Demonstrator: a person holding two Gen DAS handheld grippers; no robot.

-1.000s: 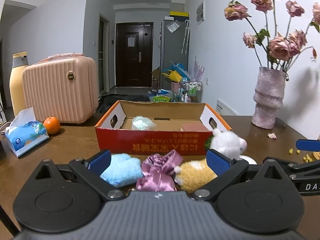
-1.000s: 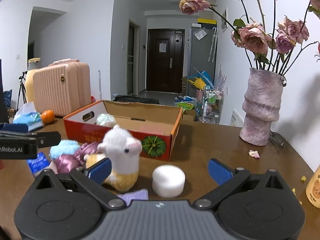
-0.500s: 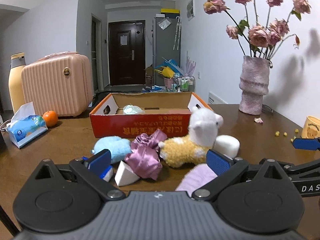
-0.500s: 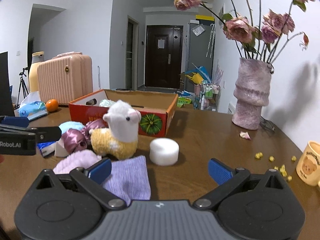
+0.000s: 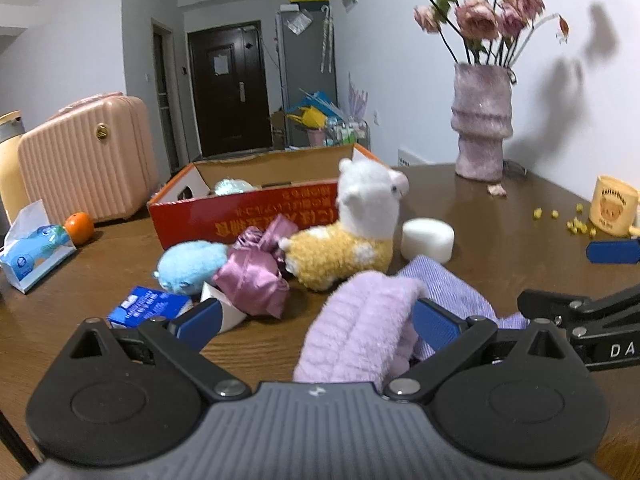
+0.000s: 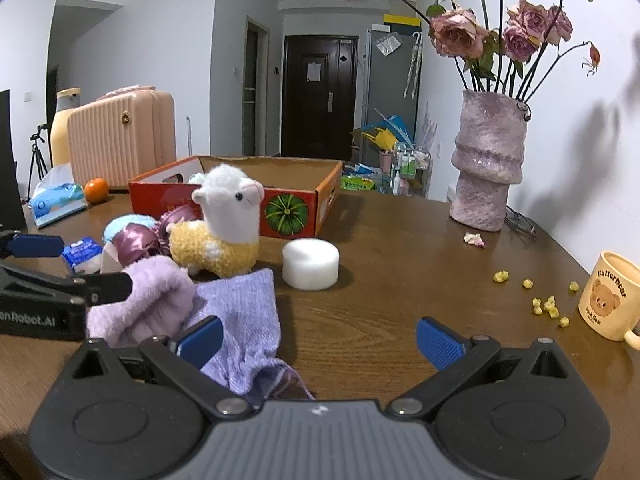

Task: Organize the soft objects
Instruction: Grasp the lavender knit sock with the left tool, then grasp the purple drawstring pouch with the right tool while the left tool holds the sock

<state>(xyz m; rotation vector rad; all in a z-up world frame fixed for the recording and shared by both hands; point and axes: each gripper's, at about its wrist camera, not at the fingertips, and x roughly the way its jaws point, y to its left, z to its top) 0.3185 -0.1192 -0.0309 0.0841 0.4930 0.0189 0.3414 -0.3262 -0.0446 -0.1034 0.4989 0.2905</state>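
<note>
While both tools hang spread and empty, the left tool [image 5: 316, 322] straddles a fluffy lilac cloth [image 5: 360, 328] on the desk [image 5: 500, 232]; next it likely must close on it, for the box [image 5: 256, 208] ahead.

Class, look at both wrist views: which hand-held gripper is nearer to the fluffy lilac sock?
The left hand-held gripper: the fluffy lilac sock lies between its open fingers. The right hand-held gripper is open to the sock's right, over the flat purple cloth and bare table.
</note>
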